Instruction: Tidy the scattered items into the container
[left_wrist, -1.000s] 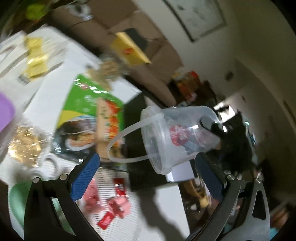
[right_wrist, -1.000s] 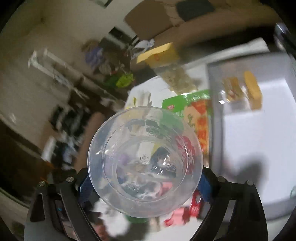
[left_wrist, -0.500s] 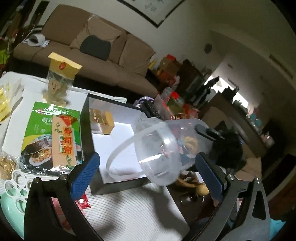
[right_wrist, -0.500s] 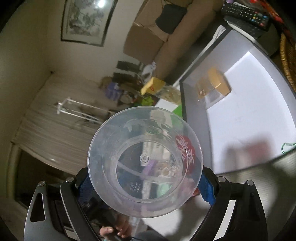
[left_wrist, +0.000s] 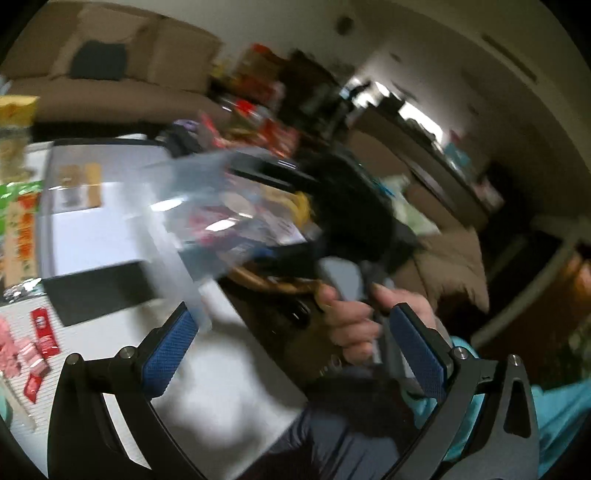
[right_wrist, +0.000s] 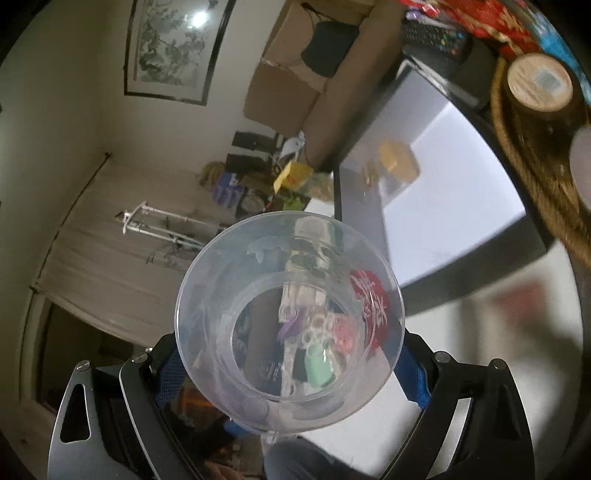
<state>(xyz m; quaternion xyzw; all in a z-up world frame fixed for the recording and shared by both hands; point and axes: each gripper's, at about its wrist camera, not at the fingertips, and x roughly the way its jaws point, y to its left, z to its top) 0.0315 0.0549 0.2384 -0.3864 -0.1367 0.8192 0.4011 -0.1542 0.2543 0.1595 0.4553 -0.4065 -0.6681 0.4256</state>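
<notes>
The clear tub (right_wrist: 290, 317) sits between the right gripper's (right_wrist: 290, 373) fingers, bottom toward the camera, above the table (right_wrist: 480, 332), with the open box (right_wrist: 461, 206) behind it and the basket (right_wrist: 535, 166) to that box's right.

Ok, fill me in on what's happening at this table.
A person is tidying with a gripper in each hand. The right gripper is clamped on a clear plastic bucket, held up in the air with its base toward the camera. The left gripper is open and empty. Red and pink packets lie on the table.
</notes>
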